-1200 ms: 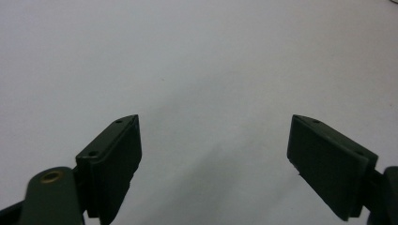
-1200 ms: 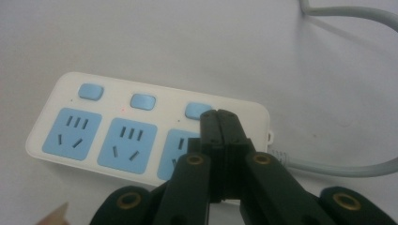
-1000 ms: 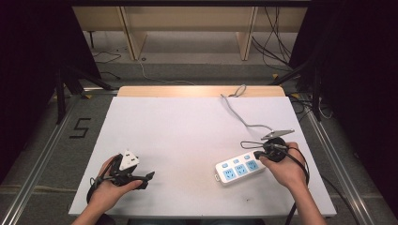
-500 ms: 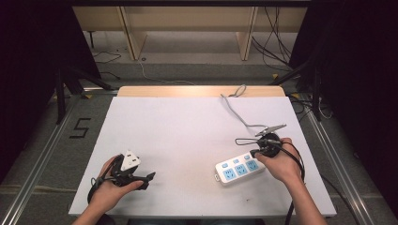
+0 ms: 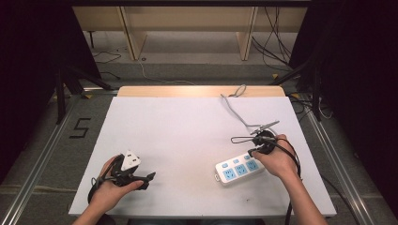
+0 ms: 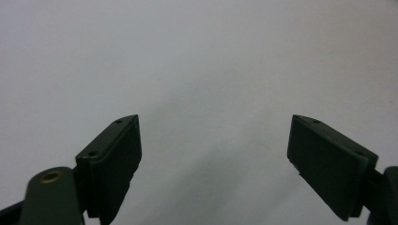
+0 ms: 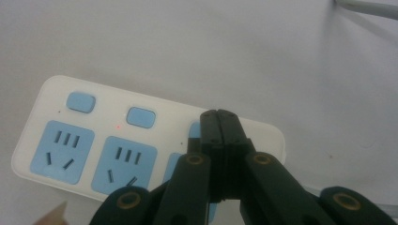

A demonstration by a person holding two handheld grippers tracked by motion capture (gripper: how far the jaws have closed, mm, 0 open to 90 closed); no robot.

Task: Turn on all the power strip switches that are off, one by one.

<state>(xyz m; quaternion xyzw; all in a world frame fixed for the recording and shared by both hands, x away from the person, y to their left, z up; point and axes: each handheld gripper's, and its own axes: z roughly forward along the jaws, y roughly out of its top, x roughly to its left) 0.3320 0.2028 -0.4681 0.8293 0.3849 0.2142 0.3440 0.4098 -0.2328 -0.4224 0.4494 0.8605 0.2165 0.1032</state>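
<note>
A white power strip with blue sockets and blue switch buttons lies at the table's front right. My right gripper is shut, with nothing between its jaws. In the right gripper view its closed tips sit over the third blue button of the power strip, whether touching I cannot tell. A small red light glows beside the middle button. My left gripper rests at the front left, pointing right. In its own view the left gripper stands wide open over bare white table.
The strip's grey cable runs from its right end toward the table's far edge. The white table top has a wooden strip along the back. Black cables trail from both hands off the front edge. Shelving and floor cables lie beyond.
My right hand has shifted slightly left and away from the front edge, bringing the shut jaws over the strip's right end. The left hand and the strip have stayed put.
</note>
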